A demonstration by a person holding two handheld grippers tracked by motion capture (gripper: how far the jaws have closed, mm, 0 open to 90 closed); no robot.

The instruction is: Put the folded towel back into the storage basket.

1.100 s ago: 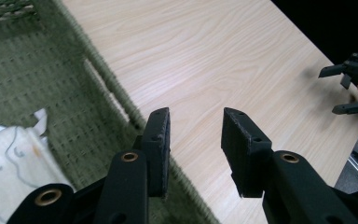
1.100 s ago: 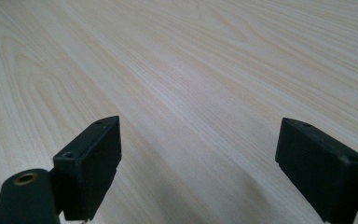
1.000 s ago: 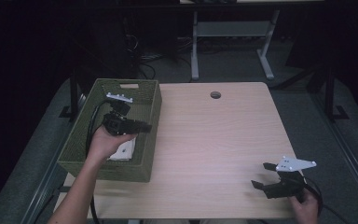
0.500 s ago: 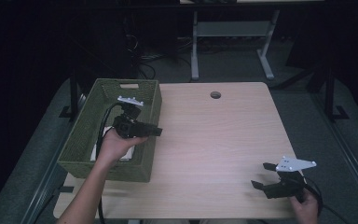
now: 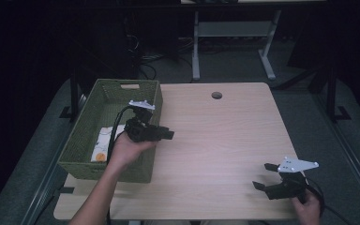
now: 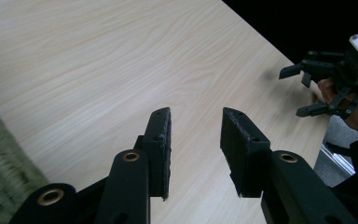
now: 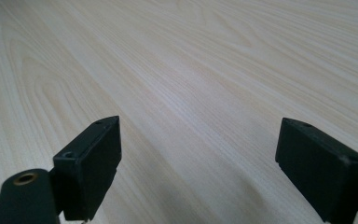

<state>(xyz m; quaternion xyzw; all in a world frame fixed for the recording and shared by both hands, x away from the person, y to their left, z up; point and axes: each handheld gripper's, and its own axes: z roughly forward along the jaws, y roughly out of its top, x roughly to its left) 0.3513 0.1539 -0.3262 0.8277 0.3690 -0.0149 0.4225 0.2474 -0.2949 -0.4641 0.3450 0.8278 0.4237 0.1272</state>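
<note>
Green woven basket [image 5: 86, 140], a box shape with a handle hole cut in its far wall, sits on the left part of the pale wooden surface [image 5: 225, 136]. Its left side hangs a bit past the edge. Inside it lies a flat white thing with an orange spot [image 5: 104, 143]; it may be a packet or a card, but the high view is too small to tell.

The left gripper [image 5: 161, 134] is black, with a grey three-cornered plate on top and a black cable looping back into the basket. A hand [image 5: 126, 151] holds it up above the right wall of the basket, and it points to the right, out over the bare wood. In the left gripper view its fingers [image 6: 161, 140] stand a small way apart, with nothing between them, and a blurry bit of green basket shows at the lower left corner.

The right gripper [image 5: 262, 178] sits low near the front right corner of the surface, well apart from the basket. A hand [image 5: 309, 208] holds it from behind, and it points to the left. Its fingers [image 7: 95, 154] are spread wide in the right gripper view, with only wood grain between them. The same gripper shows far off in the left gripper view [image 6: 303, 88], also spread wide.

A small round hole [image 5: 216, 95] is in the surface near the far edge.
</note>
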